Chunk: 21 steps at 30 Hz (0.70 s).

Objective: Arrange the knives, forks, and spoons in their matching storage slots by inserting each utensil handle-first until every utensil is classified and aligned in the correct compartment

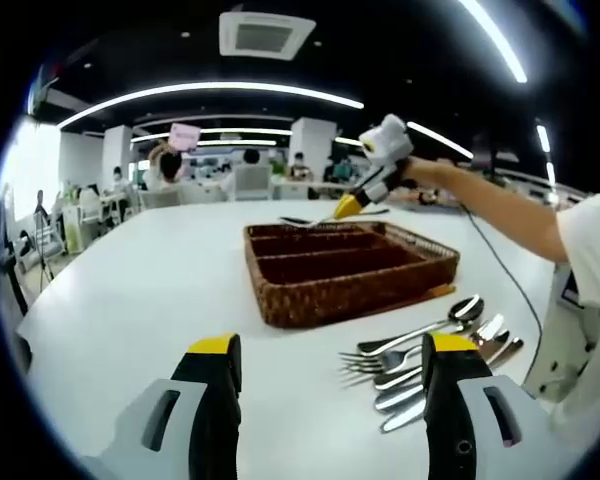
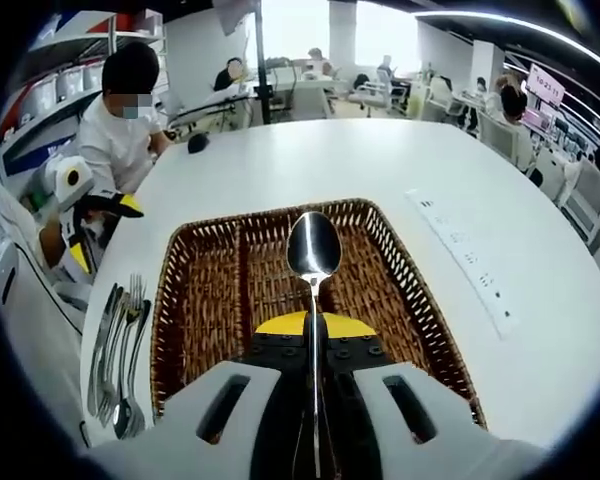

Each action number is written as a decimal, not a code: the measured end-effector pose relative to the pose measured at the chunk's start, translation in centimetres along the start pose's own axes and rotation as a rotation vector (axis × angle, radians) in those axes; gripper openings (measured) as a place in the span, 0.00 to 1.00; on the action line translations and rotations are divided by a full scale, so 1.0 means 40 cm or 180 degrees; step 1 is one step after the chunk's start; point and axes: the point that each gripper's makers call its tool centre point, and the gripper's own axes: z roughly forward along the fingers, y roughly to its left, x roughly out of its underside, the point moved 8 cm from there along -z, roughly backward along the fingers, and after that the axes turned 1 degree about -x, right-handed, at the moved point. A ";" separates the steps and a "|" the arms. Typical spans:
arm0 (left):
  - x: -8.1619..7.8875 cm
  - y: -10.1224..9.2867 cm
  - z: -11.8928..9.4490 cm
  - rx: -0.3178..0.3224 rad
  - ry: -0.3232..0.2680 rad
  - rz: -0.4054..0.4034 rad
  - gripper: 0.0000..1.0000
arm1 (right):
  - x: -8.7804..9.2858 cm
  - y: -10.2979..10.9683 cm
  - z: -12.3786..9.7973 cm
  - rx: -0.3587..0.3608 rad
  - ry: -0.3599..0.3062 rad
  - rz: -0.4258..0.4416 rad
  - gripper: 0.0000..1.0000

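A brown wicker basket [image 1: 352, 292] with three long compartments sits on the white table [image 1: 150, 290]. My right gripper [image 2: 315, 325] is shut on a spoon [image 2: 313, 245], gripping the handle so the bowl points forward above the basket [image 2: 202, 300]. In the left gripper view this right gripper [image 1: 348, 207] hangs over the basket's far edge. A pile of forks, spoons and knives [image 1: 425, 355] lies on the table beside the basket, close to my left gripper [image 1: 332, 345], which is open and holds nothing. The pile [image 2: 120, 350] also lies left of the basket in the right gripper view, near the left gripper [image 2: 102, 232].
A printed paper strip [image 2: 468, 262] lies on the table to the right of the basket. The person [image 2: 115, 125] holding the grippers stands at the table's edge. Desks, chairs and other people fill the room behind.
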 end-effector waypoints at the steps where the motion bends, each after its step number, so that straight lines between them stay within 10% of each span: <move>1: -0.002 0.000 0.003 -0.0003 -0.0007 -0.0005 0.74 | -0.002 -0.010 0.003 0.0013 0.0009 -0.0012 0.02; 21: 0.001 0.009 0.026 0.0014 0.0000 -0.0097 0.74 | 0.011 -0.092 0.035 0.0007 0.0047 0.0090 0.02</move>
